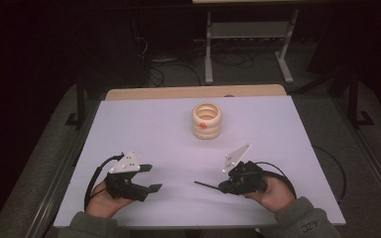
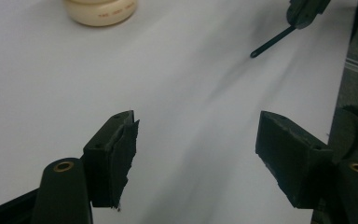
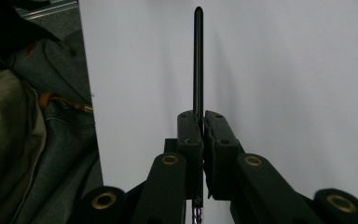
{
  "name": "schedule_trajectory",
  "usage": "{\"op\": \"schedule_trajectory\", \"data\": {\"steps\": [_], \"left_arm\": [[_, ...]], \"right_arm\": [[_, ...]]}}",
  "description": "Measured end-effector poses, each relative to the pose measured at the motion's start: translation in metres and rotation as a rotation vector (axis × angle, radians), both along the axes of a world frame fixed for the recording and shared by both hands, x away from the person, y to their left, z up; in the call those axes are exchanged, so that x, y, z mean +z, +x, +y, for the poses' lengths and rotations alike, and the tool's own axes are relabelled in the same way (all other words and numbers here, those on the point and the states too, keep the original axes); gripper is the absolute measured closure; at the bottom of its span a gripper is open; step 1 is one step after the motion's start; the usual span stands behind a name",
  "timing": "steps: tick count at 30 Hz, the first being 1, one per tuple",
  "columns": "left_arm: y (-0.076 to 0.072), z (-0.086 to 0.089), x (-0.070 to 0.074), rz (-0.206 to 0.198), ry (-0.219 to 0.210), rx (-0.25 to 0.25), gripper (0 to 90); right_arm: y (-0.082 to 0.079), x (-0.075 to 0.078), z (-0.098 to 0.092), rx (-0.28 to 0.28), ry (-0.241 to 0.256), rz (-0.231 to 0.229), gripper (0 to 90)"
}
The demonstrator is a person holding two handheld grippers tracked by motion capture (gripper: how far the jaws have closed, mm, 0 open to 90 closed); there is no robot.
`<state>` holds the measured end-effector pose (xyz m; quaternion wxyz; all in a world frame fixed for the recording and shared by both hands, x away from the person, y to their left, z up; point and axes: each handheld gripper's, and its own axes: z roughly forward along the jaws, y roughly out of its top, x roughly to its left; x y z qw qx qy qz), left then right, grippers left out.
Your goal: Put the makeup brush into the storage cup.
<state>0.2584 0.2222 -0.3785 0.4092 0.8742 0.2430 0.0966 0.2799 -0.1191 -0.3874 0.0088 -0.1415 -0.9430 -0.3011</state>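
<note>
Left tongs (image 1: 151, 177) apart and empty, right tongs (image 3: 200, 135) clamped on one black rod (image 3: 198, 60); one ring stack (image 1: 207, 120) beyond.

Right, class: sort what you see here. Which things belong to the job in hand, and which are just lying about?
Part of the job:
- thin black rod, clamped in the right hand-held gripper
- left hand-held gripper, jaws apart, holding nothing

Just lying about:
- stack of cream rings with an orange spot, far side of the table
- metal stand on the floor behind
</note>
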Motion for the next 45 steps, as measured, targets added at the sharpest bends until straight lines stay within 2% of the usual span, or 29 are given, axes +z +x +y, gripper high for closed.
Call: {"op": "schedule_trajectory", "data": {"steps": [1,2,3,9,13,14,21,26,33,34,39,44,45], "left_arm": [[0.000,-0.002,0.000,0.002,0.002,-0.007,29.1],[0.000,-0.005,0.002,-0.001,0.021,-0.027,29.4],[0.000,-0.008,0.002,0.003,0.017,-0.032,29.9],[0.002,-0.023,0.008,0.009,0.055,-0.102,34.7],[0.003,-0.037,0.012,0.011,0.097,-0.156,38.5],[0.003,-0.040,0.012,0.013,0.096,-0.161,38.5],[0.004,-0.062,0.012,0.037,0.174,-0.258,45.8],[0.004,-0.074,0.009,0.043,0.231,-0.328,51.9],[0.002,-0.085,0.001,0.063,0.294,-0.376,59.6],[0.003,-0.085,0.001,0.057,0.316,-0.394,60.6],[0.002,-0.090,-0.003,0.079,0.329,-0.401,65.2],[0.000,-0.091,-0.004,0.087,0.321,-0.425,77.3],[0.000,-0.091,-0.004,0.085,0.330,-0.426,79.5]], "right_arm": [[0.000,0.000,0.000,0.000,0.000,0.000,85.1],[0.000,0.001,0.003,0.009,0.000,0.001,85.1],[0.000,0.001,0.007,0.025,-0.002,0.000,85.1],[0.002,0.002,0.026,0.077,-0.001,0.010,85.1],[0.001,0.003,0.037,0.115,-0.001,0.016,85.1],[0.001,0.003,0.037,0.115,-0.001,0.016,85.1],[0.000,0.005,0.046,0.154,0.013,0.020,85.1],[-0.001,0.005,0.048,0.162,0.017,0.028,85.1],[-0.003,0.005,0.051,0.181,0.015,0.035,85.1],[-0.003,0.005,0.052,0.184,0.013,0.036,85.1],[-0.004,0.006,0.056,0.189,0.014,0.037,85.1],[-0.005,0.008,0.059,0.197,0.013,0.031,85.1],[-0.005,0.008,0.059,0.200,0.011,0.029,85.0]]}}
